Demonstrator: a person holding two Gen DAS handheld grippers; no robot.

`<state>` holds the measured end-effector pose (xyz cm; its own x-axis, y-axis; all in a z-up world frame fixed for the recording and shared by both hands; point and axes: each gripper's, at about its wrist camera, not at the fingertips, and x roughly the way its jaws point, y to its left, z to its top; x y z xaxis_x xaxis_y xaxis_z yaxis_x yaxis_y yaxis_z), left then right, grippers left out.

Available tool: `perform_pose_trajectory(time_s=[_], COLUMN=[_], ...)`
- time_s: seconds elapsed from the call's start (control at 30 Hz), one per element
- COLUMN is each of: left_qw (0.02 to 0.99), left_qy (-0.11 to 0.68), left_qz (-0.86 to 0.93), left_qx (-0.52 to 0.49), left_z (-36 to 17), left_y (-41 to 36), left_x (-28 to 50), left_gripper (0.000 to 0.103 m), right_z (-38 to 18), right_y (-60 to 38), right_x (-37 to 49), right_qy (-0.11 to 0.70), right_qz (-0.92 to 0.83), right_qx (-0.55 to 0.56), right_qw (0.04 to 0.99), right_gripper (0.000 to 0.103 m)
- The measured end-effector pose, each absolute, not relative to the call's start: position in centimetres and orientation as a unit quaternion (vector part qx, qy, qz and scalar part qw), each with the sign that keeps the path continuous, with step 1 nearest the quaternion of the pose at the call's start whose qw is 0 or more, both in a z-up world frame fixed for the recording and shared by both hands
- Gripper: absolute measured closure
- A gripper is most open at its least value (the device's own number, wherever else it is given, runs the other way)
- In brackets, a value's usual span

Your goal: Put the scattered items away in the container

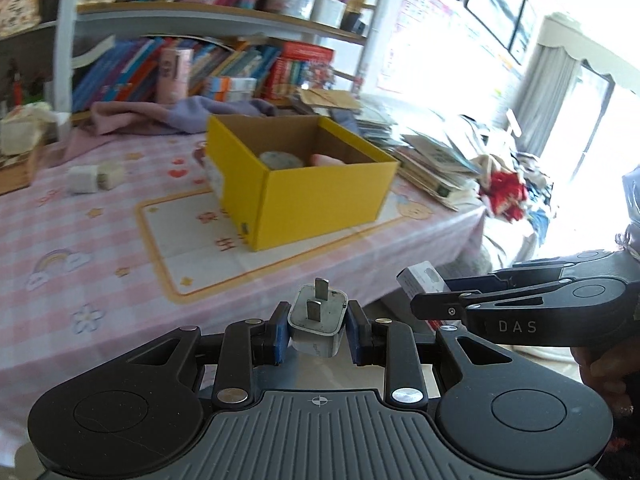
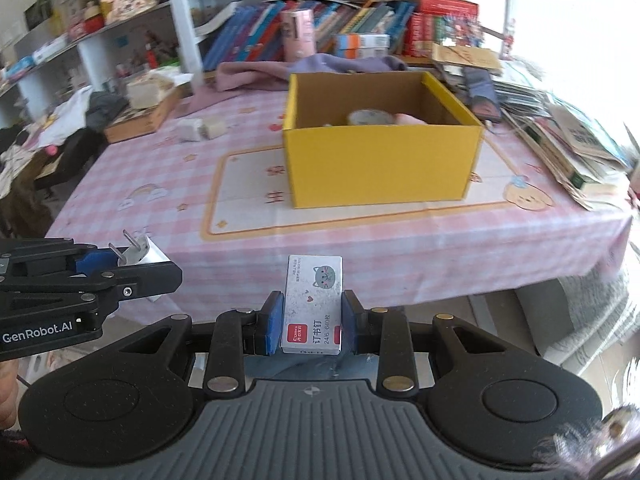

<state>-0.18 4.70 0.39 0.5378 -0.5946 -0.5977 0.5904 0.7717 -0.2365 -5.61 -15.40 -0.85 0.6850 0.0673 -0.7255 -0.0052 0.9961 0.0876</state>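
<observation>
Far left of the pink checked tablecloth (image 2: 120, 184): a shallow wooden tray (image 2: 140, 118) holding a pale block; nearer the middle, two small whitish cubes (image 2: 200, 128) lying just beside each other on the cloth, apart from everything else; behind them a mauve cloth (image 2: 304, 70) heaped along the table's back edge, under shelves crowded with books (image 2: 256, 36); centre: yellow cardboard box (image 2: 380, 168), open-topped, standing on a printed cream panel of the tablecloth; inside it a roll of tape (image 2: 366, 117) and something pink beside it, too blurred to name; right of the box, a slumped stack of paper booklets (image 2: 576, 148) running along the table edge; near side, off the table's front edge: left gripper (image 1: 318, 330) closed tight on a white plug adapter (image 1: 316, 324), blue pads pressed to its sides, the two flat prongs pointing up and away toward the box; right gripper (image 2: 312, 322) closed on a small staple box (image 2: 312, 304), white with a cat drawing and a red label, gripped by its long sides with its upper half standing clear above the pads; both grippers side by side and near each other, each visible in the other's camera; both held items short of the yellow box, with bare tablecloth between.
</observation>
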Motion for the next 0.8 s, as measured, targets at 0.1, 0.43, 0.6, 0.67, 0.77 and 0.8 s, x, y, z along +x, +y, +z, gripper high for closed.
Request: perform_pose_trajectory(time_s=[0.1, 0.43, 0.6, 0.67, 0.77, 0.8], left_qw=[0.871, 0.854, 0.850, 0.851, 0.854, 0.855], left_qy=[0.342, 0.349, 0.351, 0.349, 0.341, 0.339], left_qz=[-0.353, -0.386, -0.392, -0.392, -0.391, -0.390], left_qx=[0.004, 0.018, 0.025, 0.028, 0.033, 0.035], left_z=[0.3, 0.0, -0.2, -0.2, -0.1, -0.1], left_y=[3.5, 0.4, -0.6, -1.0, -1.6, -1.8], left_x=[0.3, 2.2, 3.4, 4.1, 5.2, 5.6], left_gripper=[0.076, 0.076, 0.076, 0.076, 0.076, 0.076], right_z=[-0.8, -1.1, -1.3, -1.4, -1.5, -1.5], right_y=[-16.4, -19.0, -20.1, -20.4, -21.0, -21.2], right_x=[-5.7, -4.8, -3.4, -2.7, -1.2, -0.6], right_qy=[0.397, 0.403, 0.405, 0.403, 0.400, 0.399], right_qz=[0.004, -0.028, -0.034, -0.033, -0.029, -0.027], right_qx=[0.047, 0.062, 0.069, 0.069, 0.068, 0.068], right_qw=[0.917, 0.913, 0.911, 0.912, 0.914, 0.914], right_gripper=[0.074, 0.074, 0.074, 0.074, 0.074, 0.074])
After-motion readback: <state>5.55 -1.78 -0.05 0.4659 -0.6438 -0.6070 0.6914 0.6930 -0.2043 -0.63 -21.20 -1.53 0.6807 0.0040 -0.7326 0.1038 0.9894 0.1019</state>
